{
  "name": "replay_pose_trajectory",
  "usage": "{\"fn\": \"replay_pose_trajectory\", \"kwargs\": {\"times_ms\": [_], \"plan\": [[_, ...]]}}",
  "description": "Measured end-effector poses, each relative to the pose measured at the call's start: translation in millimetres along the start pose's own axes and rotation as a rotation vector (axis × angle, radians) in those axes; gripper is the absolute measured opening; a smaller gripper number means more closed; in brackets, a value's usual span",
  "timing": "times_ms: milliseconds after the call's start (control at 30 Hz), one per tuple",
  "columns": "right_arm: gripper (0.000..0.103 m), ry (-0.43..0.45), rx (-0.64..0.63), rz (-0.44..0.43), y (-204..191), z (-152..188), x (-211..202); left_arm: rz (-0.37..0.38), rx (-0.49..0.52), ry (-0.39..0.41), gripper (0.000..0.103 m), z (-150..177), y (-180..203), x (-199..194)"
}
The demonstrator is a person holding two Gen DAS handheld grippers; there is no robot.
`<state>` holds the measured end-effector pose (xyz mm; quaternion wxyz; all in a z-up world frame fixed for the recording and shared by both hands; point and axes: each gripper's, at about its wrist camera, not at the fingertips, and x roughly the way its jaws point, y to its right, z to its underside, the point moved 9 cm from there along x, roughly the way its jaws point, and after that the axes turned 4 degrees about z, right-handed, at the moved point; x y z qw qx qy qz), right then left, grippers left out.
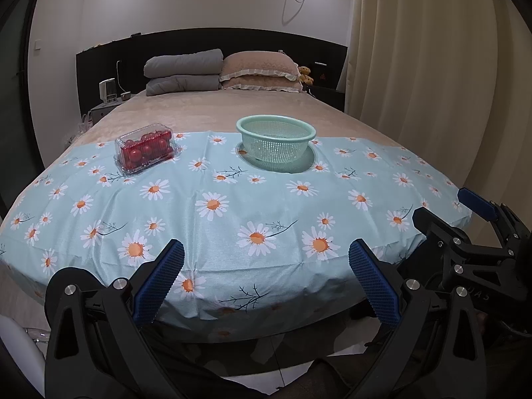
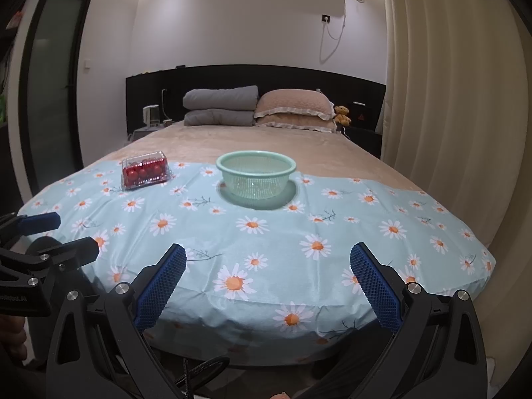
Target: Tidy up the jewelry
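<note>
A clear plastic box of red round pieces (image 1: 145, 149) lies closed on the daisy-print cloth (image 1: 232, 219) at the far left; it also shows in the right wrist view (image 2: 144, 170). A mint green perforated basket (image 1: 276, 142) stands on its matching dish at the far middle, also seen in the right wrist view (image 2: 256, 174). My left gripper (image 1: 266, 252) is open and empty at the cloth's near edge. My right gripper (image 2: 267, 256) is open and empty at the near edge too, and shows at the right of the left wrist view (image 1: 445, 206).
The cloth covers the foot of a beige bed (image 2: 252, 139) with pillows (image 2: 292, 108) and folded grey quilts (image 2: 221, 104) at the headboard. Curtains (image 2: 449, 99) hang at the right. A nightstand (image 1: 106, 106) stands at the left.
</note>
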<state>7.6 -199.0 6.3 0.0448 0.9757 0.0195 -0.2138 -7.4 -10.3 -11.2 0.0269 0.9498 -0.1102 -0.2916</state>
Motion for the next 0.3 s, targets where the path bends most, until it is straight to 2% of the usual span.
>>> {"fn": "replay_pose_trajectory", "kwargs": {"times_ms": [300], "plan": [[0.095,-0.006,0.008,-0.004,0.4,1.4,1.1,-0.01,0.021,-0.023,0.097,2.6,2.0,4.2]]}}
